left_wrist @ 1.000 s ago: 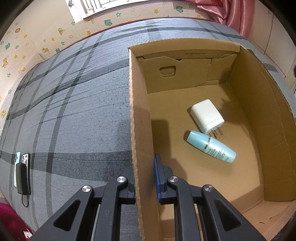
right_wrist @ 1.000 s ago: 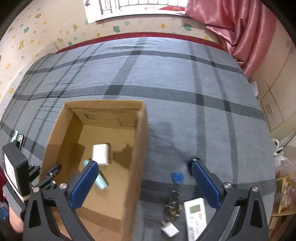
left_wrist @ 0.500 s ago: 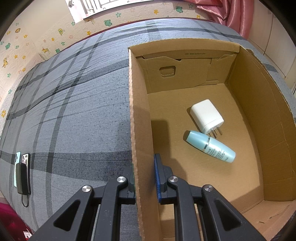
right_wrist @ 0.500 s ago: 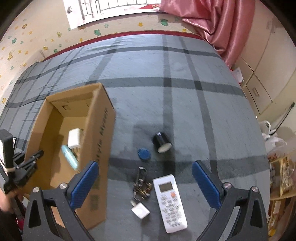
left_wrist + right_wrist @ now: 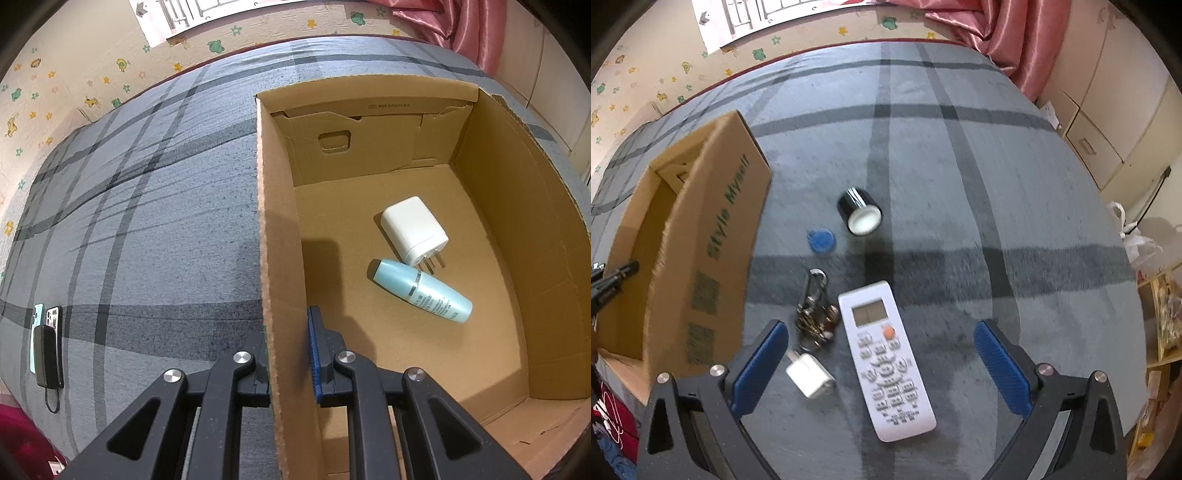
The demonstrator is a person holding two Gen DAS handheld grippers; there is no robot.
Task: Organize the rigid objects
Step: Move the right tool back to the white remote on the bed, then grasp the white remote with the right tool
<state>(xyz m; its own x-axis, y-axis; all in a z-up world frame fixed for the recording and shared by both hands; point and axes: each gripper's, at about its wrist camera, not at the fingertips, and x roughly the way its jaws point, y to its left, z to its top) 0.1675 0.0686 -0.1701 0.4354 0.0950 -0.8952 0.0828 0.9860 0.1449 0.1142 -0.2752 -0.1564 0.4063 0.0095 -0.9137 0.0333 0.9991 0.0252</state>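
Note:
My left gripper (image 5: 289, 354) is shut on the left wall of the cardboard box (image 5: 275, 236), one finger outside and one inside. In the box lie a white charger (image 5: 412, 229) and a teal bottle (image 5: 421, 290). My right gripper (image 5: 877, 363) is open and empty above the grey plaid cover, over a white remote (image 5: 884, 360). Beside the remote lie a small white plug (image 5: 809, 374), a key bunch (image 5: 814, 314), a blue disc (image 5: 821, 240) and a black cylinder (image 5: 860, 212). The box (image 5: 701, 251) stands to their left.
Phones and a black power bank (image 5: 46, 339) lie at the cover's left edge. A pink curtain (image 5: 1004, 33) and pale cabinets (image 5: 1108, 110) stand at the right. A plastic bag (image 5: 1137, 240) and a shelf sit beyond the right edge.
My right gripper has swung right, away from the box, and now hangs over the remote and small items. My left gripper has held still on the box wall.

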